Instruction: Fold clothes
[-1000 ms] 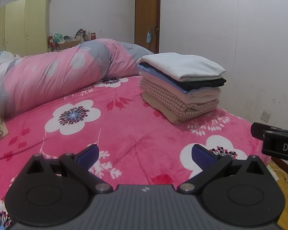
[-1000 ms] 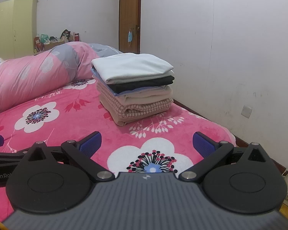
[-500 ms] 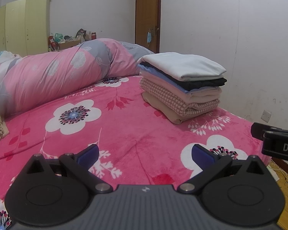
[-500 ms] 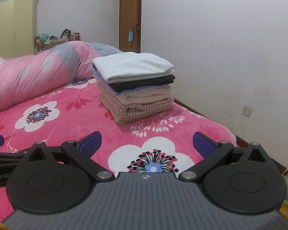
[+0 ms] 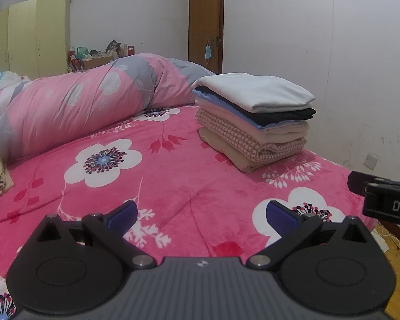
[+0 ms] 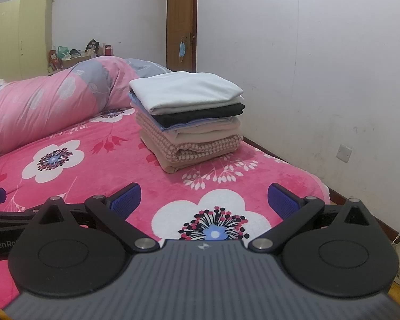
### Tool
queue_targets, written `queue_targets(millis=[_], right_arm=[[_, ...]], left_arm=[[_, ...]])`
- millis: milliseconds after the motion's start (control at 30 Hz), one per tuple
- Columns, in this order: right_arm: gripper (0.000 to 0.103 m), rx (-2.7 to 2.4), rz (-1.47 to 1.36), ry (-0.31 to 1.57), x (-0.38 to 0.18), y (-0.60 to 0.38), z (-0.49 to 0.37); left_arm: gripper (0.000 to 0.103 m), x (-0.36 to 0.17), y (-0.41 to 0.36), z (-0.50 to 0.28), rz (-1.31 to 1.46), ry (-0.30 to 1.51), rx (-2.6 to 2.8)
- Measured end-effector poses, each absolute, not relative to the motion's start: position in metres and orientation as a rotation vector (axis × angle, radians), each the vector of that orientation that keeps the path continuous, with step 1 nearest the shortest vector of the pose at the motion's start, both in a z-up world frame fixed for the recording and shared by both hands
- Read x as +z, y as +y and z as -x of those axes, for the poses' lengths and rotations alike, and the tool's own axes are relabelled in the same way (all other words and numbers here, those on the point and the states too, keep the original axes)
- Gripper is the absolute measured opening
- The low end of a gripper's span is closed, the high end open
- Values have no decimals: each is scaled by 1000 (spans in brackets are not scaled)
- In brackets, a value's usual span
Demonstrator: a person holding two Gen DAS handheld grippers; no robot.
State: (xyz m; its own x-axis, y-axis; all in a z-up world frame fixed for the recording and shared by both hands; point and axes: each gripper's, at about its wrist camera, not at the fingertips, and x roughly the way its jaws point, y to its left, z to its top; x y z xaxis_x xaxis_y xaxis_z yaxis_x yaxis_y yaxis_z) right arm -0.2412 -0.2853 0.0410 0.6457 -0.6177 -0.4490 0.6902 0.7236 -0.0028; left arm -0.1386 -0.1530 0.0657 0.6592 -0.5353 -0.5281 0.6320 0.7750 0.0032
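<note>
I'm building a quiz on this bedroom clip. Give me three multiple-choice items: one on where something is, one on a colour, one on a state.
1. Where does the stack of folded clothes sit?
A. On the pink floral bedspread, near the wall side
B. On the floor
C. On top of the wardrobe

2. What colour is the top garment of the stack?
A. Red
B. Pale blue-white
C. Black

3. How do the left gripper and right gripper stand?
A. Both shut on cloth
B. One open, one shut
C. Both open, holding nothing

Answers:
1 A: the stack rests on the bedspread beside the white wall.
2 B: the topmost fold is pale, with a black layer just beneath it.
3 C: each wrist view shows bedspread between widely spread blue pads.
</note>
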Motion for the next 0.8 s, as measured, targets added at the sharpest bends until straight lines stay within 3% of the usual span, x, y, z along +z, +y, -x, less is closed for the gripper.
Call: queue_targets(millis=[800], right_arm=[[102, -743, -177, 446, 41, -281, 240]], left_arm=[[103, 67, -153, 138, -189, 535, -655]])
